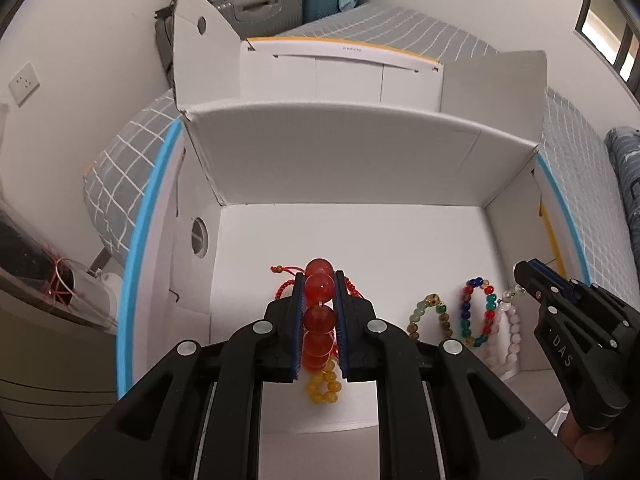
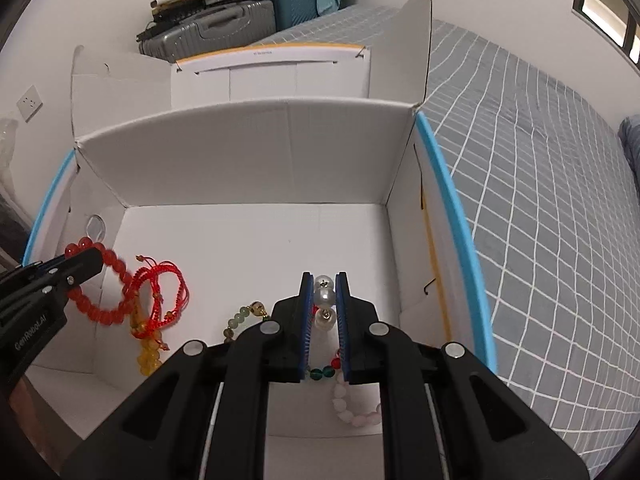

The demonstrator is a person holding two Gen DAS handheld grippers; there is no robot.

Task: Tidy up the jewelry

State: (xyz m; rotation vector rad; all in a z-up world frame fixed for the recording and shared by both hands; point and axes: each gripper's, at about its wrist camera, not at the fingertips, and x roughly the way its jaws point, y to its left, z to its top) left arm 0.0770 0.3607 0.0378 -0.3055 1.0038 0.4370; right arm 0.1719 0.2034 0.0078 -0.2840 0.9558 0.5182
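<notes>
My left gripper (image 1: 319, 280) is shut on a red bead bracelet (image 1: 319, 312) and holds it over the floor of a white cardboard box (image 1: 360, 240). It also shows in the right wrist view (image 2: 96, 312). My right gripper (image 2: 324, 280) is shut on a white pearl bracelet (image 2: 325, 300). On the box floor lie a red cord bracelet (image 2: 160, 292), a yellow bead bracelet (image 1: 323, 388), a green-brown bead bracelet (image 1: 430, 316), a multicoloured bead bracelet (image 1: 478, 312) and a pink bead bracelet (image 2: 352, 404).
The box has tall open flaps (image 1: 340, 152) and a blue-edged rim (image 2: 452, 208). It stands on a grey checked bed (image 2: 540, 180). Suitcases (image 2: 248, 12) stand at the far wall. A second white box (image 1: 340, 76) sits behind.
</notes>
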